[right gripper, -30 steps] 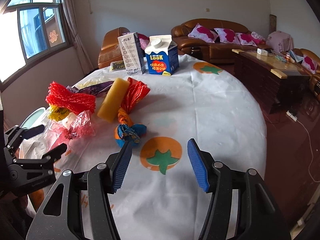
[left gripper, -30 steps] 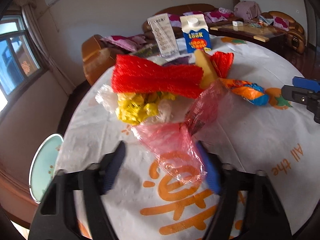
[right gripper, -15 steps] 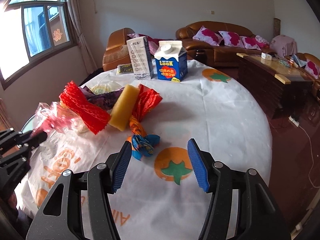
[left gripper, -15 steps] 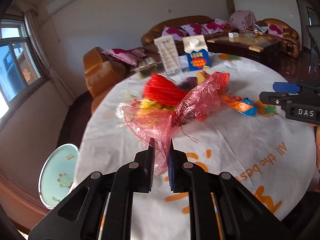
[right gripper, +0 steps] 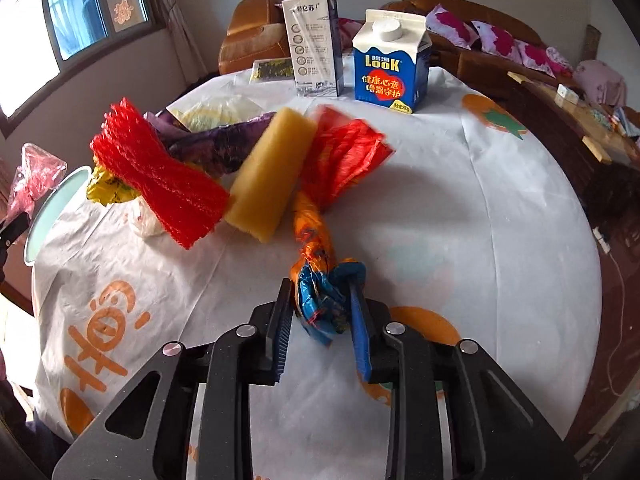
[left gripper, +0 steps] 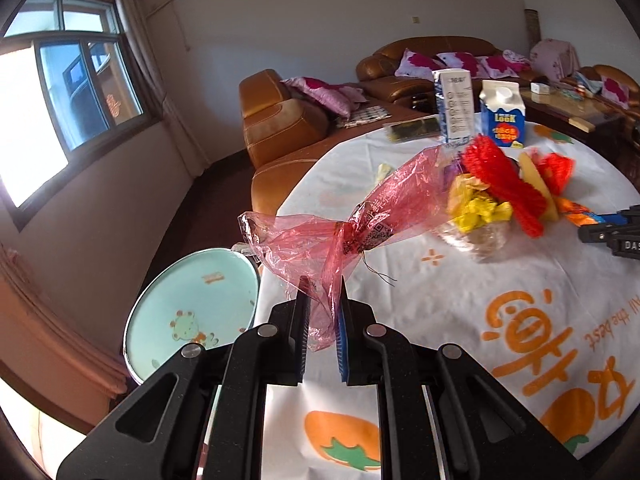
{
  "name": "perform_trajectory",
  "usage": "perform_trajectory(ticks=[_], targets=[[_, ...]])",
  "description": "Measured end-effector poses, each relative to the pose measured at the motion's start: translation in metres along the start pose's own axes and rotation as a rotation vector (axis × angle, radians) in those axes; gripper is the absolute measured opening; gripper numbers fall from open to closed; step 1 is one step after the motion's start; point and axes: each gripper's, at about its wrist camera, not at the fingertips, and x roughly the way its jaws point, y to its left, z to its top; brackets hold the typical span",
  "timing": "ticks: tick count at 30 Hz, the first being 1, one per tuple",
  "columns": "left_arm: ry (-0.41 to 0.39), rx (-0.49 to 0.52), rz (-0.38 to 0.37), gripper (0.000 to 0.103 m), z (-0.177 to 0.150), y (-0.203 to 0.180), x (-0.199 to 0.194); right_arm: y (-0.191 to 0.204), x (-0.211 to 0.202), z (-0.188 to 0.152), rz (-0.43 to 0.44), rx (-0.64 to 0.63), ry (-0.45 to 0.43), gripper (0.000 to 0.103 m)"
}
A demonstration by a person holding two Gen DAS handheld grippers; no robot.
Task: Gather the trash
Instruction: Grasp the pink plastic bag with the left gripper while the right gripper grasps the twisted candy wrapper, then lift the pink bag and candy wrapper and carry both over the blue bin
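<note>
My left gripper (left gripper: 322, 300) is shut on a crumpled pink see-through plastic bag (left gripper: 384, 208) and holds it in the air over the table's left edge. The same pink bag (right gripper: 34, 176) shows at the far left of the right wrist view. My right gripper (right gripper: 322, 316) points down at the table. Its jaws are closing on the blue end of a twisted orange and blue wrapper (right gripper: 320, 272), and both pads touch it. Behind the wrapper lie a yellow foam block (right gripper: 268, 176), a red foam net (right gripper: 160, 184) and a red mesh bag (right gripper: 344, 156).
The round table (right gripper: 500, 220) has a white cloth with orange prints. A blue milk carton (right gripper: 390, 68) and a grey-white carton (right gripper: 316, 44) stand at the back. A purple wrapper (right gripper: 216, 144) and yellow crumpled wrapper (left gripper: 480, 208) lie nearby. A round pale green top (left gripper: 192, 312) sits below the table's left edge.
The left gripper shut on the pink bag, lifted it off the pile and swung it left to the table's edge. The right gripper moved forward and narrowed its jaws around the orange and blue wrapper.
</note>
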Motion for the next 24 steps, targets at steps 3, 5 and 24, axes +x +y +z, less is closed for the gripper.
perform_trajectory(ticks=[3,5,24], targets=[[-0.001,-0.014,0.024,0.011,-0.002,0.011,0.001,-0.004,-0.012,-0.002,-0.023,0.003,-0.042,0.021],[-0.001,-0.013,0.046,0.011,-0.003,0.016,0.002,-0.007,-0.023,-0.003,-0.053,0.005,-0.084,0.02],[0.047,-0.107,0.186,0.011,-0.007,0.079,0.015,0.1,-0.059,0.055,0.099,-0.208,-0.289,0.02]])
